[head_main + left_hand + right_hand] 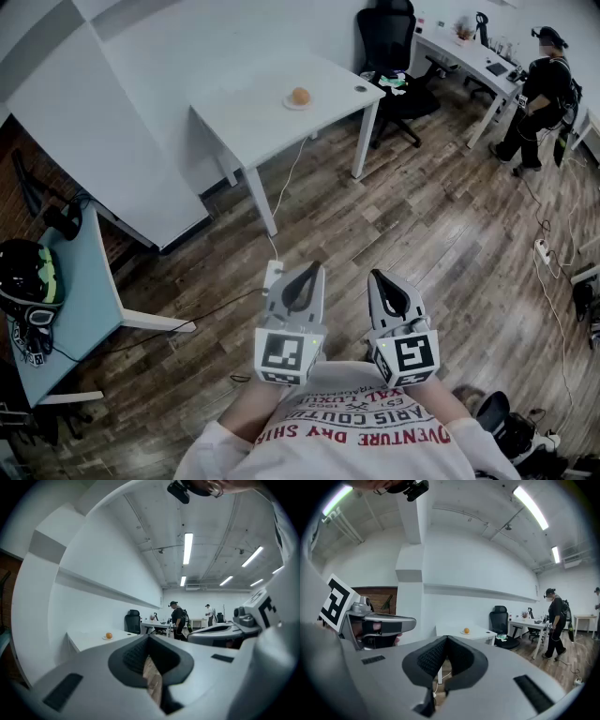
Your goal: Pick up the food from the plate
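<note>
An orange round food (300, 96) sits on a small white plate (292, 103) on a white table (253, 112) far across the room. The left gripper view shows the same food (108, 635) small on that table, and in the right gripper view the food (466, 630) is equally distant. My left gripper (307, 273) and right gripper (382, 279) are held close to my chest, side by side, well short of the table. Both are shut with nothing between the jaws.
A black office chair (387, 37) stands right of the table. A person (539, 89) stands by desks (469, 52) at the far right. A teal table (75, 281) with a black helmet (28, 277) is at my left. Cables (281, 202) run over the wooden floor.
</note>
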Demonstrator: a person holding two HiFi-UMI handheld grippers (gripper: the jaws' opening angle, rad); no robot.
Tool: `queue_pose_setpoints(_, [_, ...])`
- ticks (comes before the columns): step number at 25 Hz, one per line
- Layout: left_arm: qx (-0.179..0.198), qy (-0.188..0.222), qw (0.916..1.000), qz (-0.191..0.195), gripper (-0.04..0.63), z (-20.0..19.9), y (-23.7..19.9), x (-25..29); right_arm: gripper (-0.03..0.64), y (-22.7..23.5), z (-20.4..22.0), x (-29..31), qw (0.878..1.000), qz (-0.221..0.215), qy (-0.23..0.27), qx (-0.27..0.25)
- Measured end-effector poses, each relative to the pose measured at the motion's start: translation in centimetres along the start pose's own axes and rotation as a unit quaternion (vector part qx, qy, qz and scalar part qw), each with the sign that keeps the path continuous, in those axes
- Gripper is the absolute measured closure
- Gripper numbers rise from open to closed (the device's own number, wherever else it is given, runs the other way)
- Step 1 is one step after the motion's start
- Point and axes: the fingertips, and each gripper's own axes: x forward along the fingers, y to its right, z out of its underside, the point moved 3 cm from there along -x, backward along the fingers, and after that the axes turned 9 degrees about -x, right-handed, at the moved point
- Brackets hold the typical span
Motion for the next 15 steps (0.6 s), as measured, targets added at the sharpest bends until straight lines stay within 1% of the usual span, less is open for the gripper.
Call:
queue_pose_setpoints(5, [0.001, 0.0, 1.0, 0.007, 0.591, -0.1, -0.5, 0.6, 0.609, -0.2, -0.3, 0.7, 1.0, -0.002, -0.002, -0.008])
queue_pose_setpoints(10, [0.003, -0.004, 0.9998, 0.017, 0.591, 0.2, -0.6, 1.0, 0.609, -0.3, -0.1, 0.9, 1.0, 0.005, -0.003, 0.0])
queue_pose_setpoints(13, [0.005, -0.002, 0.9998, 0.02, 0.591, -0.2, -1.0, 1.1, 0.609, 0.0, -0.7, 1.1, 1.0, 0.02, 0.009, 0.013])
queue_pose_setpoints(15, [0.004, 0.004, 0.9998, 0.02, 0.589, -0.3, -1.5, 1.2, 0.609, 0.1, -0.6, 1.3, 0.999, 0.032, 0.008, 0.016])
